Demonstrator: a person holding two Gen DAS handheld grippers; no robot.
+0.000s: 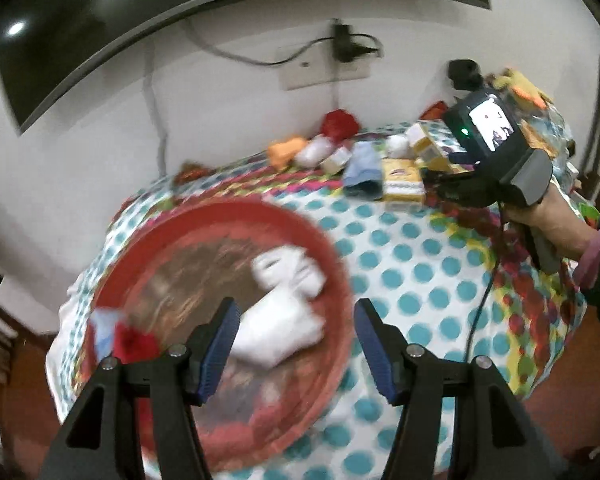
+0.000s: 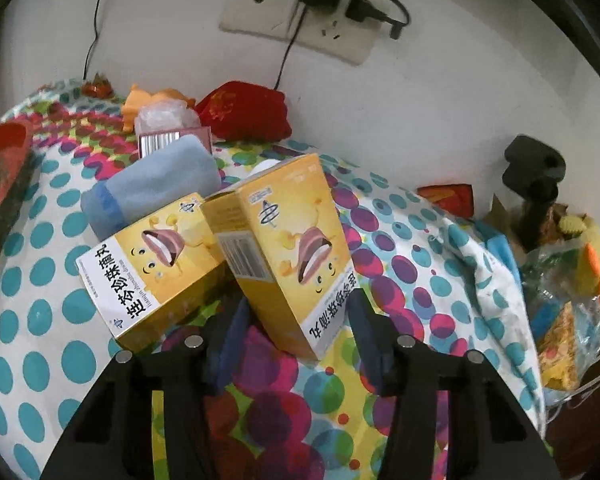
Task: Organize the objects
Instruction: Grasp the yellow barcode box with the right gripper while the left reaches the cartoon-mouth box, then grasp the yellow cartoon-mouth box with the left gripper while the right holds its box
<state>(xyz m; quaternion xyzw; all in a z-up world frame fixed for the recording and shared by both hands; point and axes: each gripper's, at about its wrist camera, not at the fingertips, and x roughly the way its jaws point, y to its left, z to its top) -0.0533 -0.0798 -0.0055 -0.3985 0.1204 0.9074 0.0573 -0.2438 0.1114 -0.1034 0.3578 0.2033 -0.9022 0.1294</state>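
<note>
The left tool [image 1: 296,344] hangs spread and empty above a red basket [image 1: 332,248] holding white bundles [image 1: 284,328]. The right tool [image 2: 296,320] pinches a yellow box [image 2: 296,248]; a second box [image 2: 148,272] lies just left.

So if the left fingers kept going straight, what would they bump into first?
Probably the white bundle lying in the red tray. It sits right ahead of the open left fingers, though the picture is blurry, so the depth is a guess.
</note>
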